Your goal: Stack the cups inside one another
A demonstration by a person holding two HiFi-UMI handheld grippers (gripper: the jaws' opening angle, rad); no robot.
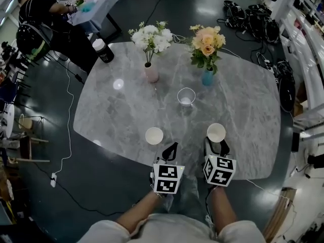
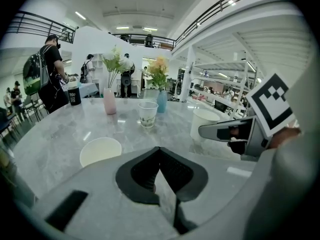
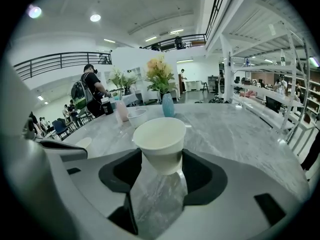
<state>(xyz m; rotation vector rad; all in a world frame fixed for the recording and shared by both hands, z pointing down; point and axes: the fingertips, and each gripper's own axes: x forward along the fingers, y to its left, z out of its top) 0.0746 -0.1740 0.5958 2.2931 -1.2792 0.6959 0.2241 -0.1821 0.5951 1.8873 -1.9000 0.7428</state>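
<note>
The right gripper point(image 3: 161, 155) has its two dark pads point(image 3: 202, 176) pressed to the lower wall of a white paper cup point(image 3: 160, 136), one on each side. The cup is clamped upright with its mouth open to the ceiling. From these angles I can't say for sure whether its base rests on the table or hangs just above it. The left gripper point(image 2: 160, 151) carries nothing. Its fingers point(image 2: 140, 174) meet at the tips with only bare tabletop showing past them, over the near edge of the table.

Just ahead of the left gripper and a little to its left stands a second white cup point(image 1: 154, 135). It is upright on the grey marble table point(image 1: 111, 115) and clear of the jaws. The held cup is over the near right part of the table, about level with that second cup and well apart from it. Farther in, between the two and nearer the middle of the table, a clear plastic cup point(image 1: 186, 96) stands upright on its own. None of the three cups sits inside another.

Behind the clear cup are two vases: a pink vase point(image 1: 151, 73) with white flowers to the left, and a blue vase point(image 1: 207, 77) with peach and yellow flowers to the right. At the far left corner of the table stands a black container with a white lid point(image 1: 104, 50). Beyond it, a person with a backpack point(image 1: 43, 11) is at another table.
</note>
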